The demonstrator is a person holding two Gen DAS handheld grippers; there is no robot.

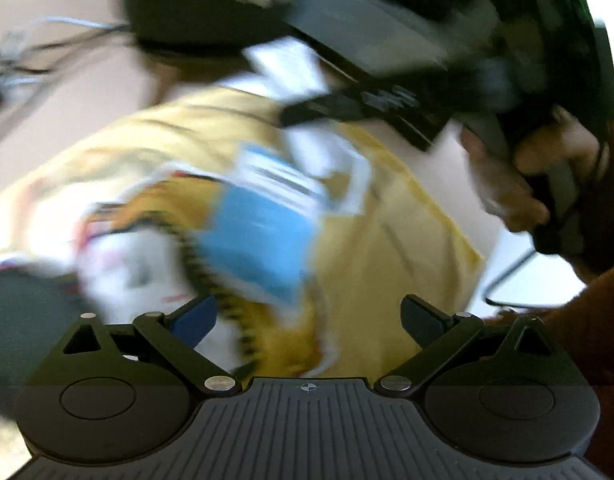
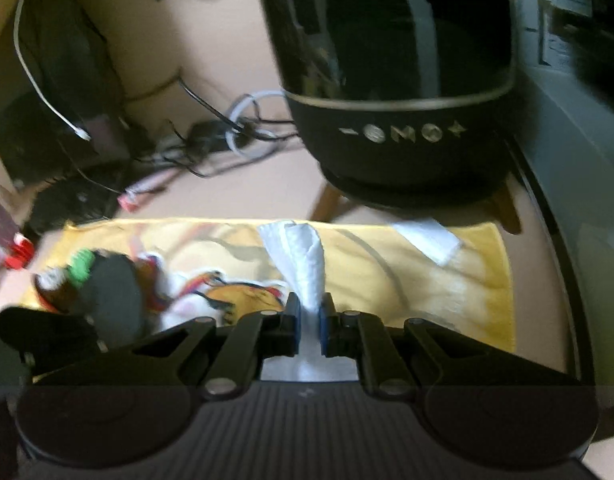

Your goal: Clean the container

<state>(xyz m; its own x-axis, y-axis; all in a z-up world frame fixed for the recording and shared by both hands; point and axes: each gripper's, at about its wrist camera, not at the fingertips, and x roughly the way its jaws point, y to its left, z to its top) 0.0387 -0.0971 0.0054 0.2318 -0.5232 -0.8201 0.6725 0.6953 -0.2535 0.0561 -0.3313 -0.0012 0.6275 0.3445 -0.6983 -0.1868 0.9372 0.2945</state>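
Note:
A white tissue is pinched between the blue pads of my right gripper, which is shut on it; the tissue stands up over a yellow printed towel. At the towel's left lies a small brown container with a green cap, partly hidden by a dark blurred shape. The left wrist view is badly smeared. My left gripper is open with nothing between its fingers, above the towel and a blue-and-white packet. A person's hand holds the right gripper's body at upper right.
A large black appliance with a row of buttons stands on wooden legs behind the towel. Tangled cables and dark items crowd the back left. A folded white tissue lies on the towel's far right. A dark cabinet wall bounds the right.

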